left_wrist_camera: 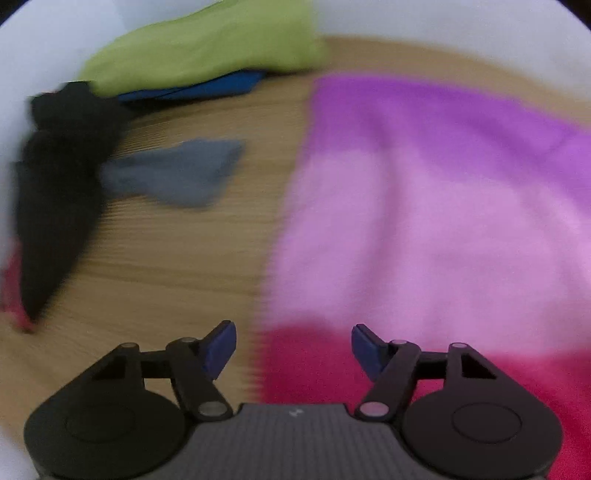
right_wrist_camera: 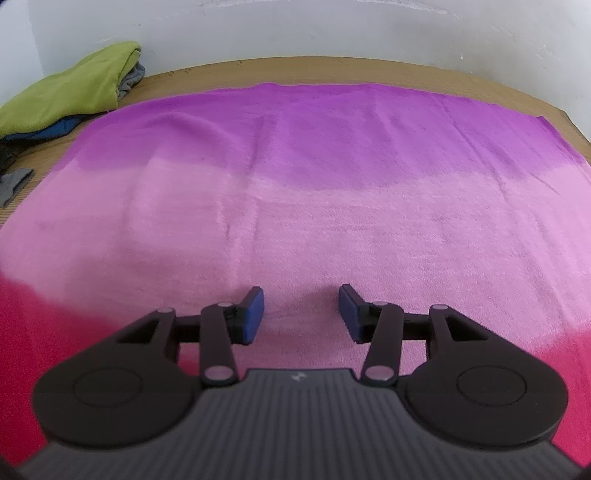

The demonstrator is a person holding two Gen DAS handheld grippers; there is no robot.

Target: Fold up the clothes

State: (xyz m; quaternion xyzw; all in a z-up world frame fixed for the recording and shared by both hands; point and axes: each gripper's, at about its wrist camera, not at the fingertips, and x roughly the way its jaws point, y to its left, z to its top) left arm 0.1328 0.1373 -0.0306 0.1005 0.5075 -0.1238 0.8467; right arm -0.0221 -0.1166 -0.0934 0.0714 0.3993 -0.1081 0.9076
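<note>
Left gripper (left_wrist_camera: 293, 345): jaws wide apart, nothing between them, hanging over the left edge of the towel (left_wrist_camera: 424, 221) where the red band meets bare desk (left_wrist_camera: 166, 280); that view is motion-blurred, so I can't tell whether the pads touch cloth. Right gripper (right_wrist_camera: 301, 314): jaws partly open, empty, low over the pale pink band at lower centre of its frame, with a slight ridge of pile between the pads but no pinch yet. The towel lies spread flat and fills most of the right view: red band nearest, pink in the middle, purple along the far edge by the wall (right_wrist_camera: 332, 29). Off to the upper left sit a green garment (left_wrist_camera: 207, 51) on top of a blue one (left_wrist_camera: 207, 88), with a black garment (left_wrist_camera: 59, 177) and a small grey piece (left_wrist_camera: 177, 173) at mid left, all clear of the towel. My read: fold not started, both grippers setting up the first grab. To do it well, take the near red edge at two matched points, one per side, pinching the edge layer only; the right gripper looks too far inboard for a corner. Then lift together, carry level to the purple edge, line up the corners before release, and keep the left side from dragging across the desk.
</note>
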